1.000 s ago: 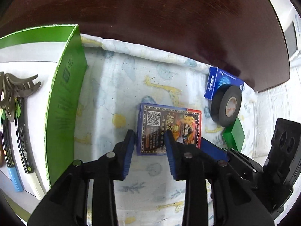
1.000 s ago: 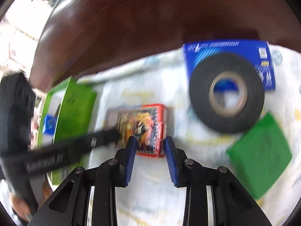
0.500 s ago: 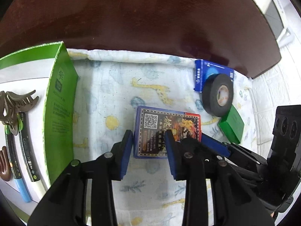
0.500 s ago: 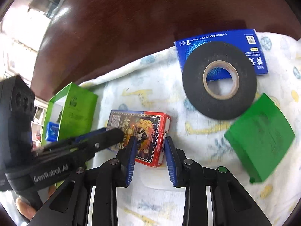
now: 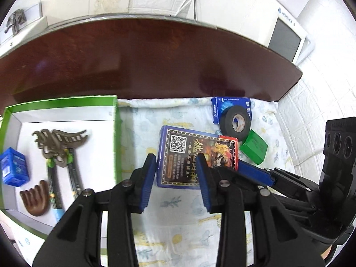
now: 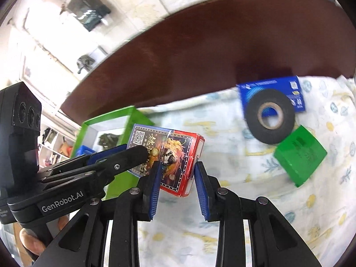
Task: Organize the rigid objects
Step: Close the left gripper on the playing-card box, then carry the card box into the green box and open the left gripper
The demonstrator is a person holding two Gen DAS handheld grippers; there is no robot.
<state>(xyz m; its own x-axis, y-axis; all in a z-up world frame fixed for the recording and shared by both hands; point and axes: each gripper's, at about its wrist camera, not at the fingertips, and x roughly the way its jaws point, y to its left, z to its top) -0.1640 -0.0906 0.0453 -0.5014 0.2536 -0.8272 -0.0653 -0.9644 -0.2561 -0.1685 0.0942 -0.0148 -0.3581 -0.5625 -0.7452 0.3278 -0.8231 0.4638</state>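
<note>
A blue-and-red card box (image 5: 195,155) with a QR code is held up off the printed cloth (image 5: 178,213) between both grippers. My left gripper (image 5: 175,178) is shut on its blue end. My right gripper (image 6: 176,182) is shut on its red end (image 6: 189,171). The left gripper shows in the right wrist view (image 6: 111,162) across the box's top, and the right gripper's finger shows in the left wrist view (image 5: 255,173). A green-walled tray (image 5: 115,138) stands left of the box.
The tray holds a bronze hair claw (image 5: 60,142), two markers (image 5: 74,175), a brown comb (image 5: 35,200) and a small blue box (image 5: 14,166). A black tape roll (image 5: 235,122) rests on a blue box (image 5: 231,102) beside a green block (image 5: 254,146). A dark wooden table (image 5: 155,62) lies behind.
Both grippers have lifted the card box up off the cloth together. The views have pulled back, so the tray's contents and the far wall now show.
</note>
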